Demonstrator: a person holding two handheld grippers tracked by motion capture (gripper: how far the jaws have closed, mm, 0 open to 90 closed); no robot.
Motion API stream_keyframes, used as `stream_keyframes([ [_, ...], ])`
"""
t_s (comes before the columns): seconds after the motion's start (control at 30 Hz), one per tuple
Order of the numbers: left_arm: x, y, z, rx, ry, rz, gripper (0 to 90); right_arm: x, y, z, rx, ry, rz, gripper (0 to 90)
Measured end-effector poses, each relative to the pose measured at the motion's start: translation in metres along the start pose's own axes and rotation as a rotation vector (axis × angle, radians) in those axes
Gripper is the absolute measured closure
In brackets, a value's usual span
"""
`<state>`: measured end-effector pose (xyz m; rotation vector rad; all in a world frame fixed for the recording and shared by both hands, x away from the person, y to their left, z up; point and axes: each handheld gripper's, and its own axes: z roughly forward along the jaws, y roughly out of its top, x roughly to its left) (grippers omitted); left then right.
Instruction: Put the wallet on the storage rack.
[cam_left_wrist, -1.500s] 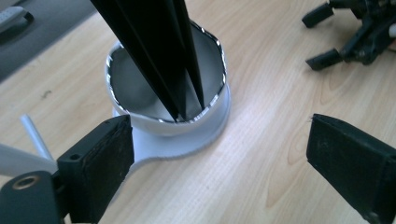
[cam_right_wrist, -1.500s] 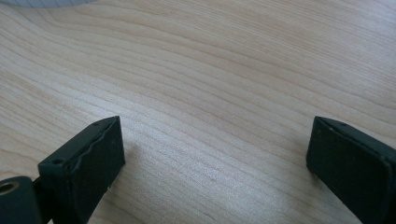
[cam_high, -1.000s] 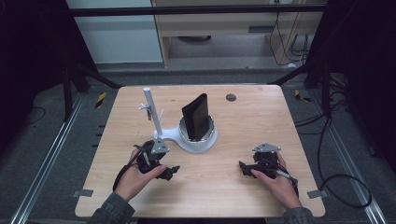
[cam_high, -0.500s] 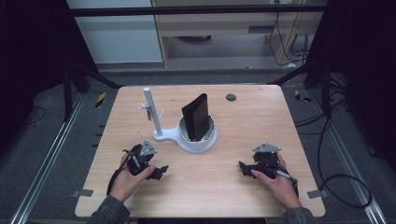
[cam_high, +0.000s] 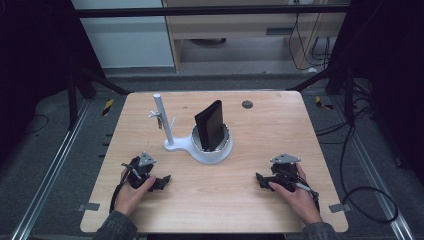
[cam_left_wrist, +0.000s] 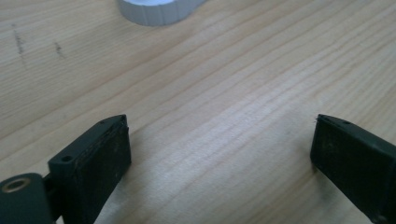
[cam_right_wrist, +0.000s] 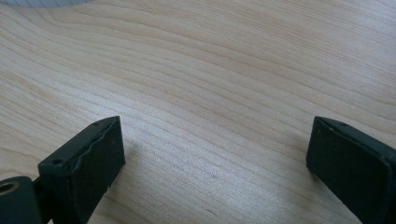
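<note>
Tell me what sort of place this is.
Likely a lab recording station: a wooden table ringed by a dark metal frame, cables across the floor, and a person holding the left gripper and right gripper.

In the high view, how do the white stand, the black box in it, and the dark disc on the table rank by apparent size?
1. white stand
2. black box
3. dark disc, clearly the smallest, though it lies farther from the camera.
</note>
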<state>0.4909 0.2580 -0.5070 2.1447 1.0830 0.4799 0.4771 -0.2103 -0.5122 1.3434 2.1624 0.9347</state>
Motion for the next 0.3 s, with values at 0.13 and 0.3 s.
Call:
stream_keyframes([
  [0.13,0.0075,-0.0021,-0.0003,-0.01,0.011,-0.015,3.2,0.0002,-0.0001,-0.0001,0.0,-0.002,0.0,4.6],
  [0.3,0.0074,-0.002,0.0002,-0.005,0.018,-0.017,1.3,0.001,-0.0005,-0.0003,-0.001,-0.004,0.002,4.6],
])
